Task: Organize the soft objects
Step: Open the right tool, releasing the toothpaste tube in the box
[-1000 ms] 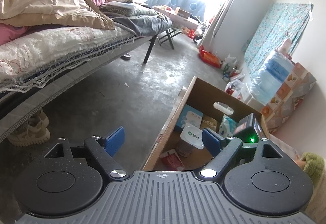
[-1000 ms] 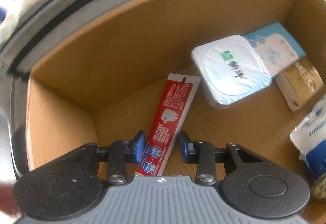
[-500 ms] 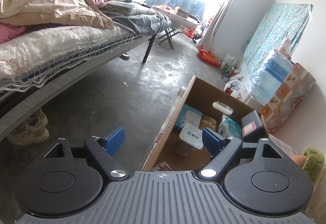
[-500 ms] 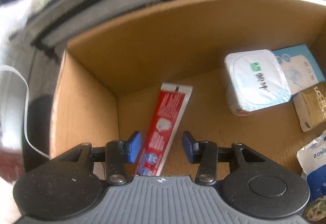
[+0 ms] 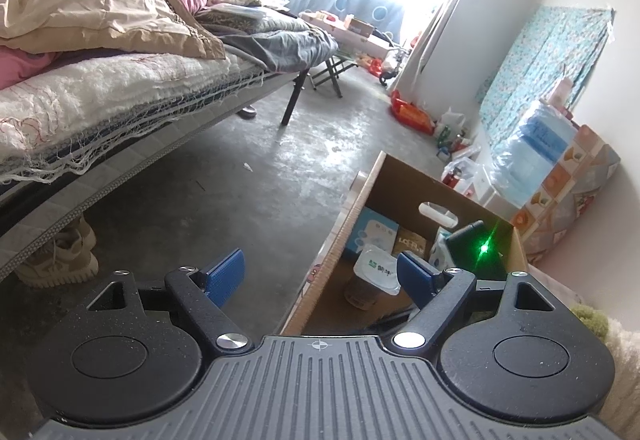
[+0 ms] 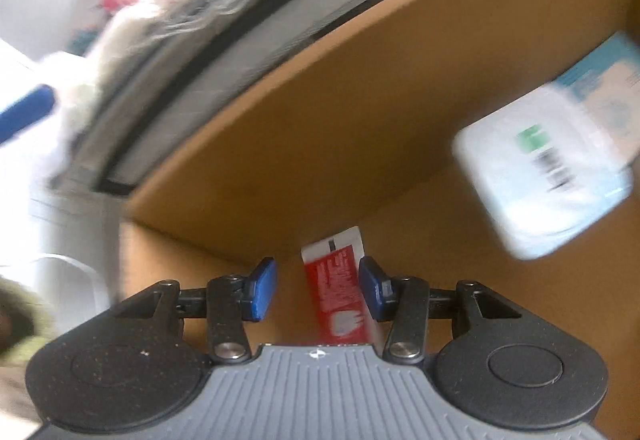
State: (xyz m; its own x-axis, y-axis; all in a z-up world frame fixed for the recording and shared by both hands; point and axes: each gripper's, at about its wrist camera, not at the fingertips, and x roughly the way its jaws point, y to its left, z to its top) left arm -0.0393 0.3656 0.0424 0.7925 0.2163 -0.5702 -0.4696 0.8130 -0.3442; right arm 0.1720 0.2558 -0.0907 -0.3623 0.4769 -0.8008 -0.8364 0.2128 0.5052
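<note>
**Bedroom floor, cardboard box: toothpaste tube between parted fingers**

Bedroom floor beside bed (image 5: 120,96); cardboard box (image 6: 320,128) open.
Right hand-held gripper (image 6: 318,290): fingers parted, gripping nothing; view blurred.
Toothpaste tube (image 6: 340,292): flat on box floor, between the fingers, nearer the right one.
Advice: centre over tube before closing; squeeze gently.
Left hand-held gripper (image 5: 320,272): wide open, empty, above box edge.

Left claw (image 5: 320,274) spread wide and empty, right claw (image 6: 318,290) parted, gripping nothing

Right wrist view motion-blurred: yogurt cup (image 6: 548,176) label unreadable at 3 o'clock. Toothpaste box (image 6: 340,296) lower end hidden behind the tongs' body. Cardboard box (image 6: 320,120) cropped at right edge.
</note>
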